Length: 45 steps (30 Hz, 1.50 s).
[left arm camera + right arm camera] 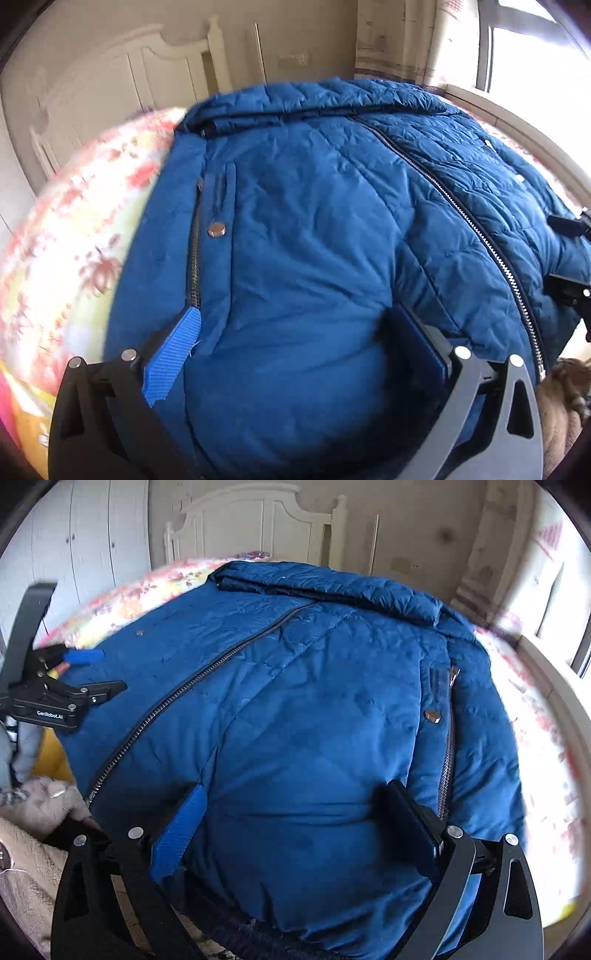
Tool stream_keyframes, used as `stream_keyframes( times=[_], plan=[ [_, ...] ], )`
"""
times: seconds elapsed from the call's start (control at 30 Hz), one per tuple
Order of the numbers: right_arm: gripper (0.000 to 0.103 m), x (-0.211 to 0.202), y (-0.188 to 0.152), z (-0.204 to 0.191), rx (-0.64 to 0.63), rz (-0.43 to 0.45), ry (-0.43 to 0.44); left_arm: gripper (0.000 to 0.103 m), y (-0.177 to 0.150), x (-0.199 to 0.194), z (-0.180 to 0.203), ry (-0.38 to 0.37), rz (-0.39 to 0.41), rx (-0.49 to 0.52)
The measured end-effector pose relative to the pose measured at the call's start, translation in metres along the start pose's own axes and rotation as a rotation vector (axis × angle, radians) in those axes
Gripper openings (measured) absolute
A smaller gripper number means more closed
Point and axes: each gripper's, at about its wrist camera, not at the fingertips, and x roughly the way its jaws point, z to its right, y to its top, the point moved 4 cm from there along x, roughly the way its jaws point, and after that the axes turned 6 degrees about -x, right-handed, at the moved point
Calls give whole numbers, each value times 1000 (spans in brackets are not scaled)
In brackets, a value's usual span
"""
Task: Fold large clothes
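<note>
A large blue puffer jacket (314,229) lies front up on the bed, zipped along its centre, collar at the far end. In the left wrist view my left gripper (295,343) is open wide and straddles the near hem on the side with the pocket zip and snap (217,229); the padded fabric bulges between its fingers. The right gripper (569,258) shows at the right edge. In the right wrist view the same jacket (295,701) fills the frame. My right gripper (295,823) is open across the hem on the other side. The left gripper (96,672) sits at the jacket's left edge, open.
The bed has a floral sheet (74,240) and a white headboard (251,520) at the far end. White wardrobe doors (88,535) stand to the left, and a bright window (535,55) with a ledge to the right. A hand in a fuzzy beige sleeve (44,805) is near the hem.
</note>
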Motion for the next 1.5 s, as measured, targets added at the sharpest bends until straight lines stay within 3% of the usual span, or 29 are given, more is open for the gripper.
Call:
stream_keyframes(
  times=[0.23,0.3,0.37,0.5,0.63,0.73,0.83,0.93,0.97,1.03,1.1,1.2,1.33,1.4,1.47,1.5],
  plan=[
    [92,-32,-12,32,30,-6,-83,101,-12,-27,-35,37,29,-90],
    [92,-24,-24,48,83,-37,-75,101,-23,-28,-58,57,20,-148],
    [92,-20,-34,54,141,-7,-41,101,-32,-27,-73,33,22,-191],
    [92,-26,-30,50,129,-19,-62,101,-36,-34,-79,32,12,-210],
    [92,-44,-32,64,180,47,-87,101,-39,-47,-95,49,46,-259],
    [87,-54,-59,87,266,28,-148,101,-44,-50,-109,49,41,-283],
    [86,-57,-80,97,354,18,-107,101,-46,-45,-114,36,25,-295],
    [84,-61,-86,89,341,26,-119,100,-47,-43,-107,65,19,-259],
    [79,-62,-88,87,337,27,-118,98,-47,-42,-106,69,17,-257],
    [67,-64,-87,80,329,41,-95,89,-48,-46,-104,45,21,-255],
    [67,-63,-86,79,323,41,-111,78,-48,-47,-97,37,22,-231],
    [66,-61,-83,82,325,49,-109,78,-47,-46,-93,51,18,-219],
    [48,-58,-78,86,331,85,-77,74,-43,-41,-93,41,24,-198],
    [40,-58,-77,83,338,98,-38,40,-41,-44,-86,-18,18,-184],
    [39,-58,-77,84,362,119,-9,33,-40,-45,-83,-42,16,-180],
    [39,-59,-79,87,388,137,20,24,-40,-46,-84,-60,21,-192]
  ],
)
